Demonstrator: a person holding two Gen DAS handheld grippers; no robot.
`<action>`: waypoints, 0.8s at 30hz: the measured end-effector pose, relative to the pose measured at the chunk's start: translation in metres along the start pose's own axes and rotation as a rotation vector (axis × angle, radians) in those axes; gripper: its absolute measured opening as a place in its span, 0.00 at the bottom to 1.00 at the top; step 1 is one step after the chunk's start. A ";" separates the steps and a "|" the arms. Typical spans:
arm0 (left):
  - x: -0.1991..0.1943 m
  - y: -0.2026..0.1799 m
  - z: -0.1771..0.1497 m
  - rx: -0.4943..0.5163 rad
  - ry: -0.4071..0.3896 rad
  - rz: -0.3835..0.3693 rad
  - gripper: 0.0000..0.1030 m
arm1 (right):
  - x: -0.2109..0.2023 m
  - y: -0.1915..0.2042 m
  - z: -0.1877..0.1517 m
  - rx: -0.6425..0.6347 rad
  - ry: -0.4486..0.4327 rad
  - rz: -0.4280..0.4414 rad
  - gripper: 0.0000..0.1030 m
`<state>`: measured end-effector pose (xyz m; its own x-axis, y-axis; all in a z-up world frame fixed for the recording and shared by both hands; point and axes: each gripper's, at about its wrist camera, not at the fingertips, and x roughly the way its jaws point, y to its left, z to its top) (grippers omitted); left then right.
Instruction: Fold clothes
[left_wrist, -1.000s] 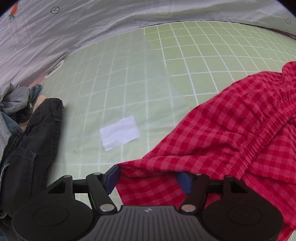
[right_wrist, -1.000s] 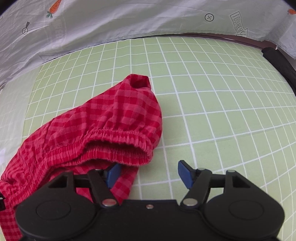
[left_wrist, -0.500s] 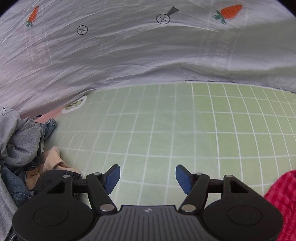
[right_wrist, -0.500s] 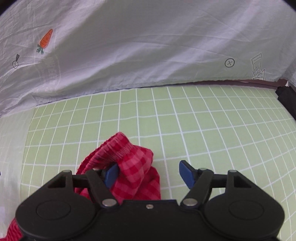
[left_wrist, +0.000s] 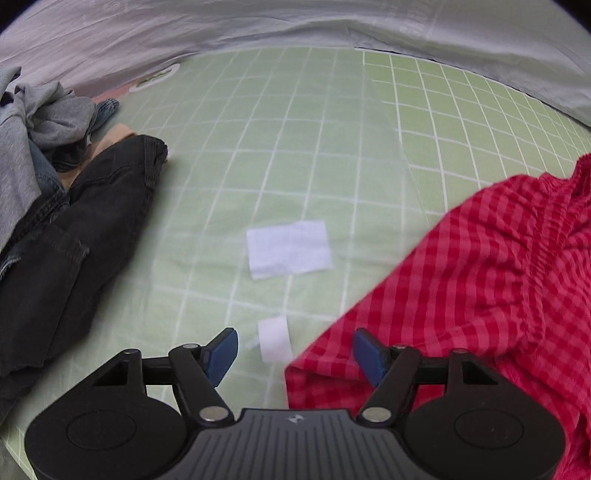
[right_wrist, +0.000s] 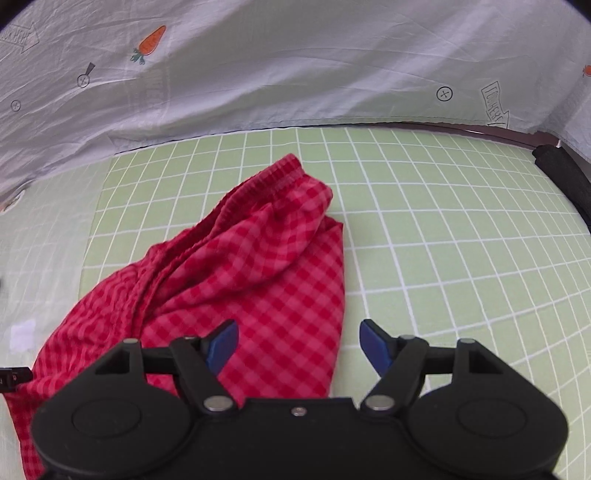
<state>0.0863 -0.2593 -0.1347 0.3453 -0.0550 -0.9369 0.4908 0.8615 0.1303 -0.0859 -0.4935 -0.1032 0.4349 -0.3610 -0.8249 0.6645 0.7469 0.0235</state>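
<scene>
Red gingham shorts (right_wrist: 236, 280) lie crumpled on my green grid mat (right_wrist: 461, 229). Both my left gripper (left_wrist: 295, 349) and right gripper (right_wrist: 299, 341) gape wide, empty. Backdrop sheet (right_wrist: 295, 62) lettering is unreadable.

The red checked shorts (right_wrist: 236, 273) lie crumpled on the green gridded tabletop (right_wrist: 443, 229), filling the centre and lower left of the right wrist view. Their gathered elastic waistband (right_wrist: 266, 181) points toward the upper centre of that frame, partly folded over on itself, and the fabric fans out wider toward the lower left corner. In the left wrist view the same shorts (left_wrist: 480, 266) cover the right side and lower right, with the puckered waistband (left_wrist: 543, 251) running down the right part of the frame and one corner of cloth (left_wrist: 314, 373) lying flat at lower centre.

A heap of other clothes sits at the left edge of the left wrist view: dark denim trousers (left_wrist: 74, 236) stretched out lengthwise, and a bunched grey garment (left_wrist: 40, 122) above them at upper left.
</scene>
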 end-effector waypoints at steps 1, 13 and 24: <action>-0.003 0.000 -0.008 0.008 0.008 0.000 0.69 | -0.005 0.002 -0.006 -0.012 0.000 0.006 0.71; -0.022 0.006 -0.074 0.195 0.016 -0.130 0.70 | -0.055 0.052 -0.077 -0.134 0.017 -0.065 0.72; -0.016 0.001 -0.087 0.287 0.040 -0.172 0.72 | -0.050 0.072 -0.093 -0.212 -0.003 -0.135 0.55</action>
<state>0.0116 -0.2131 -0.1481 0.2091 -0.1624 -0.9643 0.7462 0.6638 0.0499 -0.1165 -0.3698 -0.1125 0.3530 -0.4668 -0.8108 0.5747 0.7920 -0.2057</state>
